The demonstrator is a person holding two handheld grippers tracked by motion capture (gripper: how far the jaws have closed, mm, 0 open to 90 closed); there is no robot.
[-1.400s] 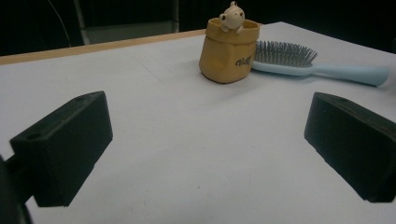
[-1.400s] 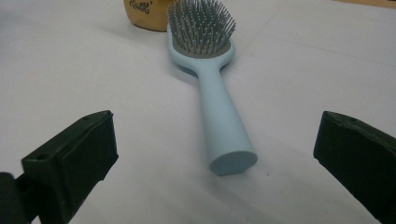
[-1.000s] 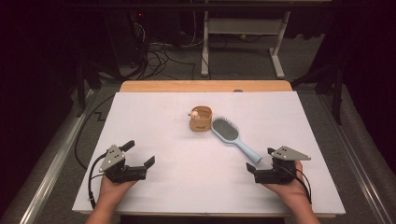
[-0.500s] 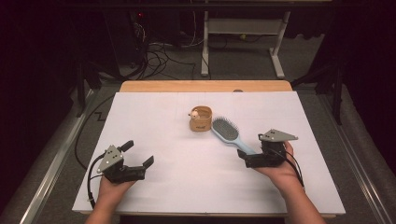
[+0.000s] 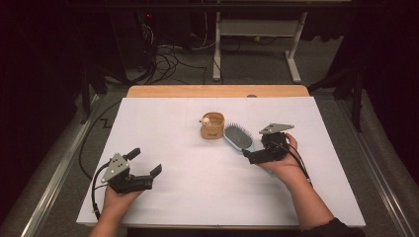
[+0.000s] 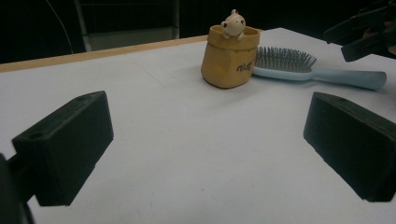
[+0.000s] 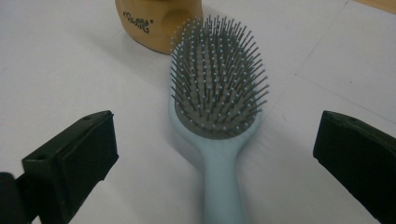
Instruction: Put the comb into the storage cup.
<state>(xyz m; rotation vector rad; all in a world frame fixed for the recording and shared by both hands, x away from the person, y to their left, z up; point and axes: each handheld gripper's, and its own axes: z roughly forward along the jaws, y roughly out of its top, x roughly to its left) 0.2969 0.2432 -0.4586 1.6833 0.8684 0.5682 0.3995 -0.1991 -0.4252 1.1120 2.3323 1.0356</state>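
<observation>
One light-blue hairbrush (image 5: 238, 137) lies bristles up at frame centre, head just beside one tan pot (image 5: 212, 126) holding one small figurine (image 5: 205, 120). Right gripper (image 5: 251, 157), jaws wide apart, sits over the brush handle, nothing clamped. Left gripper (image 5: 146, 163), jaws also apart, rests lower left on the white table (image 5: 163, 123), bare room around, near the front edge.

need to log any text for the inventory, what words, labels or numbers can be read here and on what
Small tan pouch-shaped pot with a little cream animal figure: one short dark printed word on its front, seen in the left and right gripper views, too blurred to read.
Light blue plastic hairbrush with grey bristles: no text seen.
White table top: no text seen.
Left gripper and right gripper: no readable marks.
</observation>
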